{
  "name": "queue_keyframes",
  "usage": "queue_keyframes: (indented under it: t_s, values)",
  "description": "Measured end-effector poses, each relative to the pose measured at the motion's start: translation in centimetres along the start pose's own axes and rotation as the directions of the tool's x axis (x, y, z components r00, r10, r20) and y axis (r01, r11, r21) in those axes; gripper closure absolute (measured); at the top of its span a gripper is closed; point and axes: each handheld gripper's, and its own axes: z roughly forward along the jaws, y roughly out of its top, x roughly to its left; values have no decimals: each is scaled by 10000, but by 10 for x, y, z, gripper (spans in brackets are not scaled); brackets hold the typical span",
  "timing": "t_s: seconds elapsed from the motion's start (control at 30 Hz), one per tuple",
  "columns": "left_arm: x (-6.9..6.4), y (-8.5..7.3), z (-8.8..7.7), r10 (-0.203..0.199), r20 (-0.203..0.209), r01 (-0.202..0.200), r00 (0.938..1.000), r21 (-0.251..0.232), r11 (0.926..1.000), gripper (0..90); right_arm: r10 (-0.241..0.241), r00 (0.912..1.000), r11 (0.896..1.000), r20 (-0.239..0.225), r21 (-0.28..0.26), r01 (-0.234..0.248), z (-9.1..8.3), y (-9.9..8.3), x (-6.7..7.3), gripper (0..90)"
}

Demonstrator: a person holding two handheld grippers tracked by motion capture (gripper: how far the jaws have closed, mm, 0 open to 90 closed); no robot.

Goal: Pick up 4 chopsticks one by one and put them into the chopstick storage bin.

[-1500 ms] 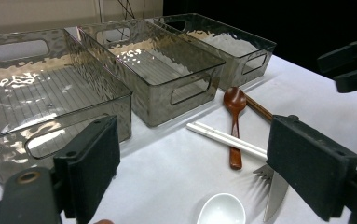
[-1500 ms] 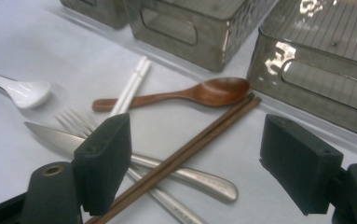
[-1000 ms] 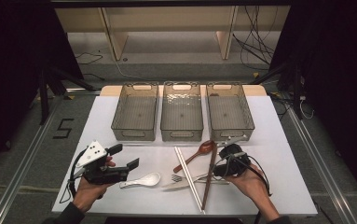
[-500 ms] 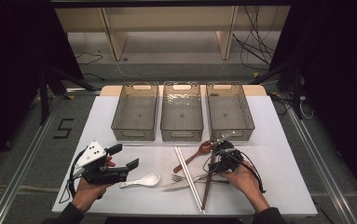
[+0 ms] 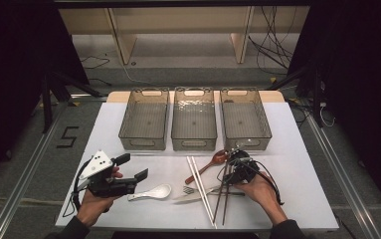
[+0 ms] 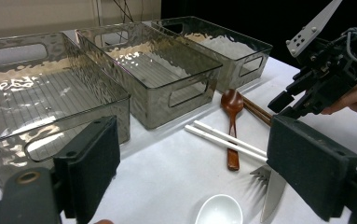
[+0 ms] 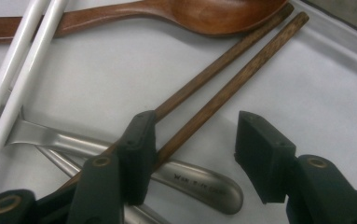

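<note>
R gripper point(image 7: 192, 154): fingers part-open, just been closing, astride dark wood chopsticks point(image 7: 223, 93) lying on knife handle point(image 7: 190, 179), one stick touching a pad. L gripper point(image 6: 190, 172) fingers wide, nothing between. White bench point(image 5: 297, 164), dark room; 3 clear bins point(image 5: 194, 122) w/ nothing inside.

Brown chopsticks point(image 7: 223, 79); white chopsticks point(image 5: 200, 188)

Floor point(image 5: 39, 149): lying grey around the table, carrying a black "5" mark point(image 5: 67, 137)
Rails point(image 5: 24, 184): running along both table sides
Shelving point(image 5: 178, 20): standing pale at the far side
Cables point(image 5: 272, 45): trailing across the floor
Surroundings point(image 5: 9, 59): staying dark
</note>
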Motion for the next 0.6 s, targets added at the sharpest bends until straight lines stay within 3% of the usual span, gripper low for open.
queue_keyframes:
  t_s: [0.6]
  values:
    - [-1, 0, -1, 84, 3, -84, 10000, -30, 10000, 166, 498, 9987, 9979, -123, 426, -492, 2, -1, -15, 714]
